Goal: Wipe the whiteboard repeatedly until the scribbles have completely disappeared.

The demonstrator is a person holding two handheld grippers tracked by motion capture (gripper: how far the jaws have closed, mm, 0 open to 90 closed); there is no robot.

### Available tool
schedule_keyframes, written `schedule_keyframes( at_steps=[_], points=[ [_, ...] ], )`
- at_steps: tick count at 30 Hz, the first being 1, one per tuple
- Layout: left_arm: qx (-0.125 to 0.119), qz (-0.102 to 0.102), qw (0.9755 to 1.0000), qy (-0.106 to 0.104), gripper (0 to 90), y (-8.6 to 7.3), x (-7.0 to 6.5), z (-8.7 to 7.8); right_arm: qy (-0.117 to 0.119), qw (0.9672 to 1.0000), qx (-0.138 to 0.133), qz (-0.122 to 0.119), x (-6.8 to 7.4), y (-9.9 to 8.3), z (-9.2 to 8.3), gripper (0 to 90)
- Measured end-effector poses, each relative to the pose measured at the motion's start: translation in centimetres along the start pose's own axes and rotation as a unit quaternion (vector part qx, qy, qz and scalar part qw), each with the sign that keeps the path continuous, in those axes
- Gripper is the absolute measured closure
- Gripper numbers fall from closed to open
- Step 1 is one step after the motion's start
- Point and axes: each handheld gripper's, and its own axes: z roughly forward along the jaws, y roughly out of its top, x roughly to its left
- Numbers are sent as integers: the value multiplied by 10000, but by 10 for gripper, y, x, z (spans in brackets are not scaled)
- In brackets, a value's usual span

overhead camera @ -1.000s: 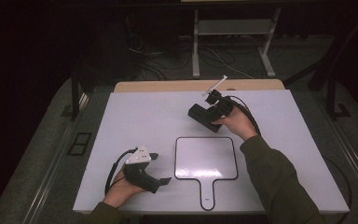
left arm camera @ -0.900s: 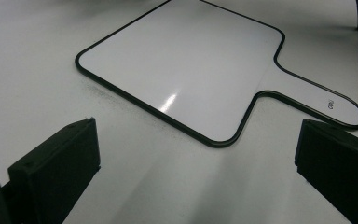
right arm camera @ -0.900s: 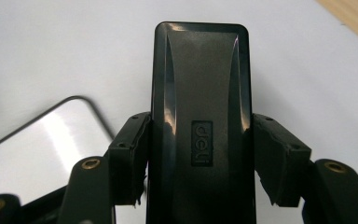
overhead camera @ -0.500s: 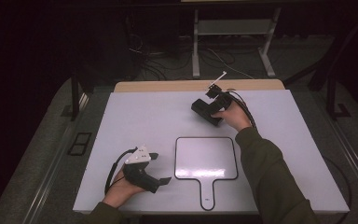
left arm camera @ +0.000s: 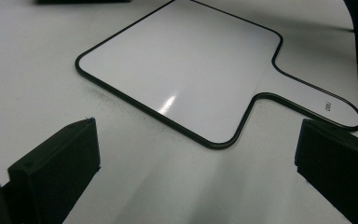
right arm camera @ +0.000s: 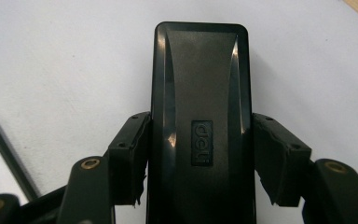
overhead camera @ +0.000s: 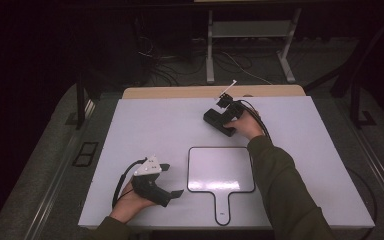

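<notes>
Black eraser (right arm camera: 199,126) is lying flat near the table's far edge, w/ the right gripper (right arm camera: 199,158) closing its jaws on the long sides, pads touching. Rigid glossy plastic shell — prob. light but slippery, so mid-body grip is looking sensible. Left gripper (overhead camera: 162,186) is resting wide open w/ nothing in it, just beside the paddle-shaped whiteboard (overhead camera: 220,169). White table (overhead camera: 155,125) is sitting in a dark room — cables and a metal stand (overhead camera: 252,30) behind.

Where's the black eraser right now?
High view: the eraser sits far-centre on the table, between the right gripper's fingers, beyond the whiteboard.
</notes>
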Motion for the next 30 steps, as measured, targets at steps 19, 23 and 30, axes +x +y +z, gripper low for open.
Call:
schedule_keyframes(
  at_steps=[19,23,30],
  points=[
    [28,22,10000,-8,0,0,0,0,124,9995,-275,56,-1,-1,-5,336],
    [40,24,10000,-7,0,0,0,0,177,9993,-332,83,0,-1,-8,291],
    [46,26,10000,2,0,0,0,1,209,9986,-484,99,2,0,-15,256]
  ],
)
